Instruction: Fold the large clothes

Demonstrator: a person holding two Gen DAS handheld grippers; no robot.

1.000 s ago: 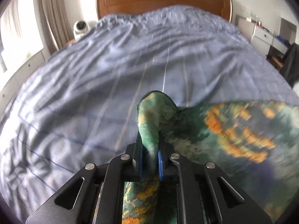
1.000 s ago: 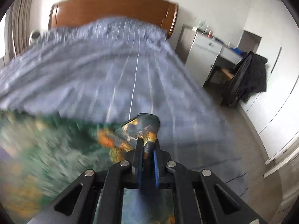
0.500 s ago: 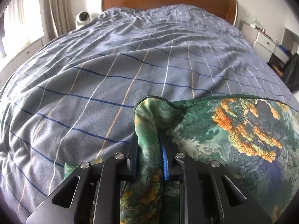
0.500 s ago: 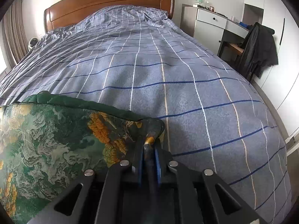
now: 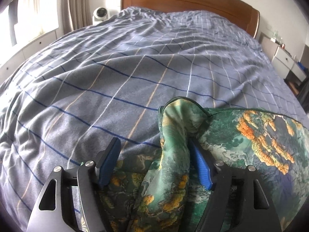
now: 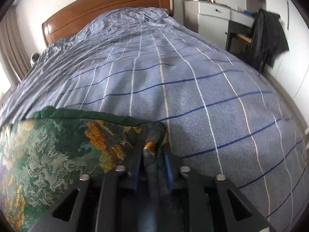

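The green landscape-print garment (image 5: 251, 139) lay on the bed near the lower edge of both frames, its dark-piped folded edge running across the checked blue duvet (image 5: 135, 67). The left tongs (image 5: 154, 158) had just been opening and stood spread wide; a bunched corner of the cloth stood up between the blue pads, leaning on the right-hand one while the left-hand pad was clear of it. The right tongs (image 6: 151, 161) had also just been opening, but only a little: the other corner sat in the narrow gap, and the pads no longer looked to be pressing on it.

The main risk appeared to be snagging. The silky-looking cloth draped over the left tongs' right-hand pad, so pulling away could have dragged that corner and undone the fold. The right tongs' slim gap could likewise have caught the fabric. The raised corner at the left might also have flopped over unevenly and left the edges misaligned.

The duvet was soft and rumpled, so it gave no firm base for a crisp crease. A wooden headboard (image 5: 193, 0) stood at the top of frame, a small white fan (image 5: 100, 13) and curtains (image 5: 75, 3) at upper left, and white drawers (image 6: 214, 13) with a dark coat over a chair (image 6: 268, 34) at upper right in the right view.
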